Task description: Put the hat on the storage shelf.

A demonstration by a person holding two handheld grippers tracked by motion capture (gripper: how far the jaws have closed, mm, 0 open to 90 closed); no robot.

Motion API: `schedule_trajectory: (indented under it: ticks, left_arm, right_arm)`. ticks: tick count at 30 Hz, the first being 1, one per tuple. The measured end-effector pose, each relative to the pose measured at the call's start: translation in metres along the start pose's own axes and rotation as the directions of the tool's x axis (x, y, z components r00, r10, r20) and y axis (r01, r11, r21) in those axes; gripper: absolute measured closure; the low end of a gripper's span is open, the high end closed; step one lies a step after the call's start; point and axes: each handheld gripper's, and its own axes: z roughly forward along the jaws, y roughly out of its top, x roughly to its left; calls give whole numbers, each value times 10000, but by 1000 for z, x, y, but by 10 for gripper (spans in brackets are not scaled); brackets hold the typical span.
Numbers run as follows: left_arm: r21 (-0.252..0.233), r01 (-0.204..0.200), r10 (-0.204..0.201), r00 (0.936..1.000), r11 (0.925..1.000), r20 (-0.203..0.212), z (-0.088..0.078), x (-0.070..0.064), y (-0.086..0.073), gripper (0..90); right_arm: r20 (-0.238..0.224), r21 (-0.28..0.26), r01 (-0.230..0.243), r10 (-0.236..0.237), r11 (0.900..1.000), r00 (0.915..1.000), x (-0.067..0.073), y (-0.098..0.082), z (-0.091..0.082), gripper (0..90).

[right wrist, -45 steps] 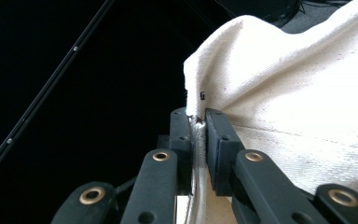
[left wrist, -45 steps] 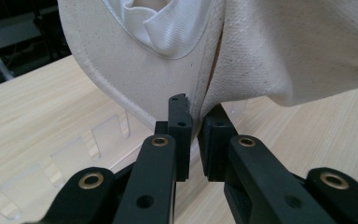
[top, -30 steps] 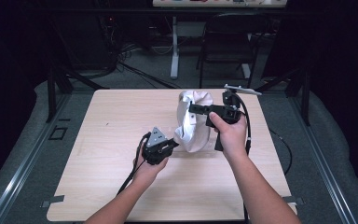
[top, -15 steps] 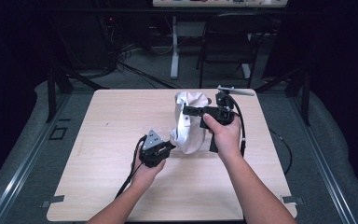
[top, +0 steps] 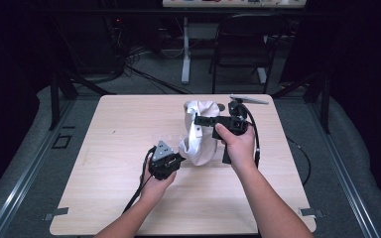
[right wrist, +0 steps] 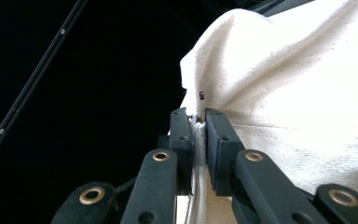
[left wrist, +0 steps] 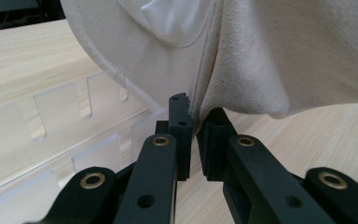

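Cream canvas, a bag (top: 198,136), hangs lifted above the middle of the pale wooden table (top: 104,148), held between two hand-held grippers. In the high view the left hand-held gripper (top: 178,159) sits at about 7 o'clock from the bag, low and close to the tabletop, with a grey three-cornered plate on top and a black cable trailing back along the forearm. Its jaws are pressed together on the bag's lower edge. The left gripper view shows this closely: the left hand-held gripper (left wrist: 196,135) pinches a seam of the bag (left wrist: 270,60), and the cloth bulges out above and to either side of the pads. Behind those jaws, at 9 o'clock in that view, a clear plastic rack (left wrist: 51,121) with slotted walls lies on the wood.

The right hand-held gripper (top: 198,120) is higher, at about 2 o'clock from the bag's middle, pointing toward 9 o'clock across the table. Its jaws are also clamped on the cloth, near the bag's upper rim. In the right gripper view the right hand-held gripper (right wrist: 199,122) nips a stitched edge of the bag (right wrist: 298,107), with folds of canvas rising toward 1 o'clock against a dark background.
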Motion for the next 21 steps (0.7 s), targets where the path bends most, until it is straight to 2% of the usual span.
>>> schedule_trajectory:
  ticks: [3,6,9,12,18,21]
  left_arm:
    - [81,110,-109,9999,9999,-92,0,1,-2,855]
    - [164,398,-398,9992,9991,-5,0,4,-5,855]
    - [296,560,-560,9984,9980,-26,4,6,-12,854]
    - [376,404,-398,9990,9985,-181,6,3,-14,854]
    - [454,262,-257,9996,9986,-126,6,3,-14,849]
    - [465,355,-350,9993,9983,-117,5,3,-14,839]
  right_arm:
    - [20,47,-15,15,10000,10000,-1,-1,2,826]
    - [98,128,0,-2,9999,10000,-2,-3,4,825]
    - [434,214,141,-151,9997,9989,-3,-4,7,825]
    - [506,272,129,-143,9995,9986,-5,-5,9,825]
    - [452,304,67,-81,9995,9989,-8,-7,10,825]
    - [442,285,31,-44,9996,9990,-8,-7,9,824]
